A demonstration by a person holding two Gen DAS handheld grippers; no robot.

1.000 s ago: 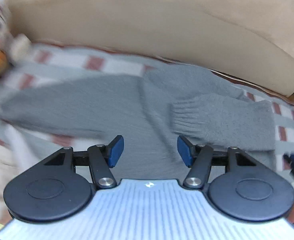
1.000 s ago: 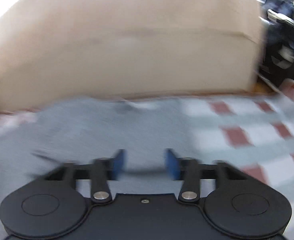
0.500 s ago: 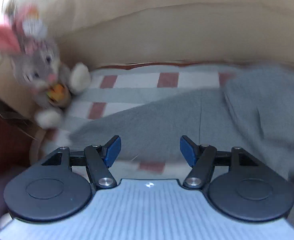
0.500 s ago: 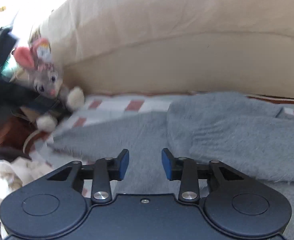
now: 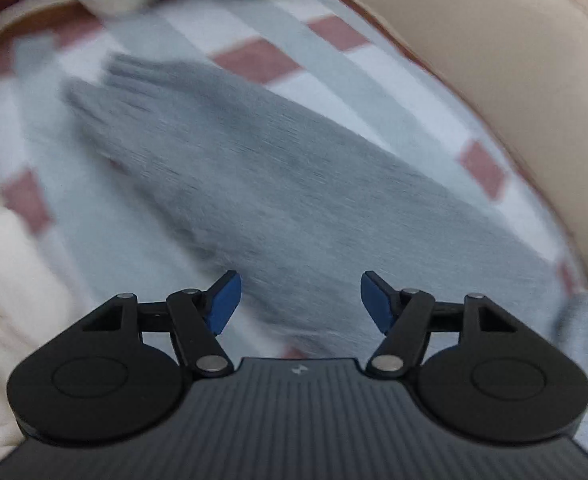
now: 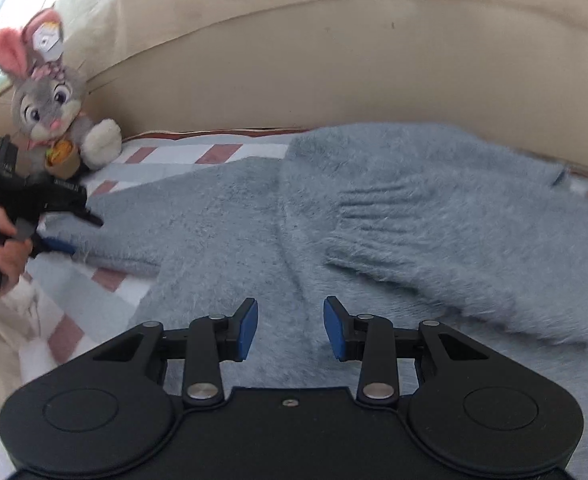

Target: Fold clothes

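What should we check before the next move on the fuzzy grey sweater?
1. Left tool open, nothing between its fingers: ok.
2. Left tool at the end of the spread-out sleeve: ok in the right wrist view, where it sits by the cuff; whether it touches, cannot tell.
3. Right tool free of cloth: ok, open over the sweater.
4. Other sleeve already folded across the body: ok.
5. Toy bunny off the sweater: ok, it sits beside the sleeve end on the checked blanket.
6. Sweater lying flat: cannot tell, its near edge is hidden.
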